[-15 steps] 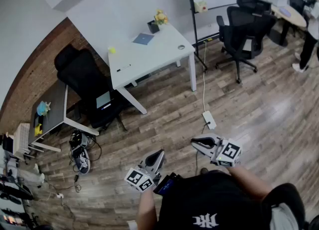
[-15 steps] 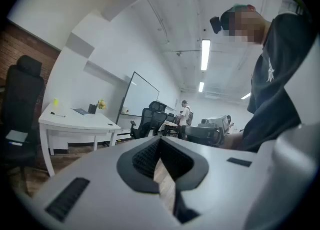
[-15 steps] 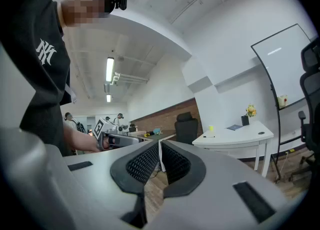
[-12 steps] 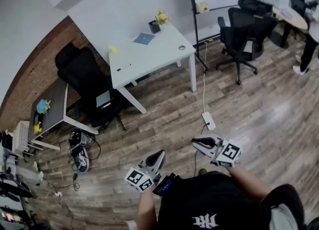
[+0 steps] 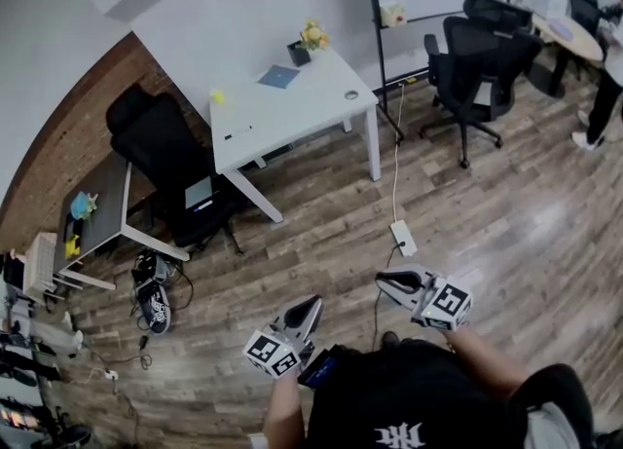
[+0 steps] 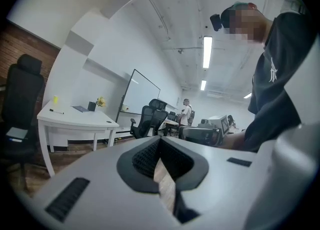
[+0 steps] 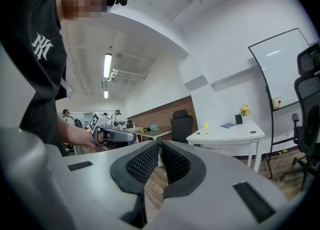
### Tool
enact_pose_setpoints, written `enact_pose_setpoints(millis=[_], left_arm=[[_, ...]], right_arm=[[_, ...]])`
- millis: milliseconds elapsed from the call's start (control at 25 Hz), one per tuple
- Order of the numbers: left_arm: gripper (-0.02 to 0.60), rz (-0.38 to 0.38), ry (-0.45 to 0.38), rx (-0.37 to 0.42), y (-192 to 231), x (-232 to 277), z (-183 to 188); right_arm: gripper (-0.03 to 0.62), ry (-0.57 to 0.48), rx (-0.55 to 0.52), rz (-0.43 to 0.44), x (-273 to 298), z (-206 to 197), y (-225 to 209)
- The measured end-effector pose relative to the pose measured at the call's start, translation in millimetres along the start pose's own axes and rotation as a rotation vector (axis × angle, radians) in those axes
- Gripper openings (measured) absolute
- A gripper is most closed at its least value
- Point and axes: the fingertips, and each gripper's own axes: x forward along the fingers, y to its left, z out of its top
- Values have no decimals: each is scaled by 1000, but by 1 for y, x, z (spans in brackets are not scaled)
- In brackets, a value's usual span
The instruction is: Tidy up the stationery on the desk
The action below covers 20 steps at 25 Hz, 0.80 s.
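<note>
A white desk (image 5: pixel 292 111) stands several steps ahead on the wooden floor. On it lie a blue notebook (image 5: pixel 279 75), a yellow item (image 5: pixel 218 97), a dark pen (image 5: pixel 240 131), a small round object (image 5: pixel 351 94) and a black holder with yellow flowers (image 5: pixel 302 48). My left gripper (image 5: pixel 313 301) and right gripper (image 5: pixel 382 281) are held in front of my body, far from the desk. Both are shut with nothing between the jaws. The desk (image 6: pixel 75 119) is at the left in the left gripper view, with that gripper (image 6: pixel 160 141) shut. The right gripper (image 7: pixel 160 146) points toward the desk (image 7: pixel 227 133).
A black office chair (image 5: pixel 165 160) stands left of the desk, and more chairs (image 5: pixel 472 62) stand at the right. A whiteboard stand (image 5: pixel 380 48) is beside the desk. A power strip (image 5: pixel 402 238) with a cable lies on the floor ahead. Shoes (image 5: pixel 154 306) and a dark desk (image 5: pixel 102 208) are at the left.
The head view has shifted very slightly. Both grippers keep the same pose and stay shut.
</note>
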Motion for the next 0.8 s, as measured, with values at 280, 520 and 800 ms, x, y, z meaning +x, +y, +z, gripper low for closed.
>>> enact_pose_setpoints(millis=[280,520,800], left_arm=[[-3,52,7,-12,3,-4,-1],[-3,61,-7,-38,12,-3,0],[-3,47,0,-61,40,13,-1]], right_arm=[[48,-58,2,-47,-27,4,-27],[48,-68,6,-63,-29,3,-41],[48,-54,13,-51,-7,-3,-57]])
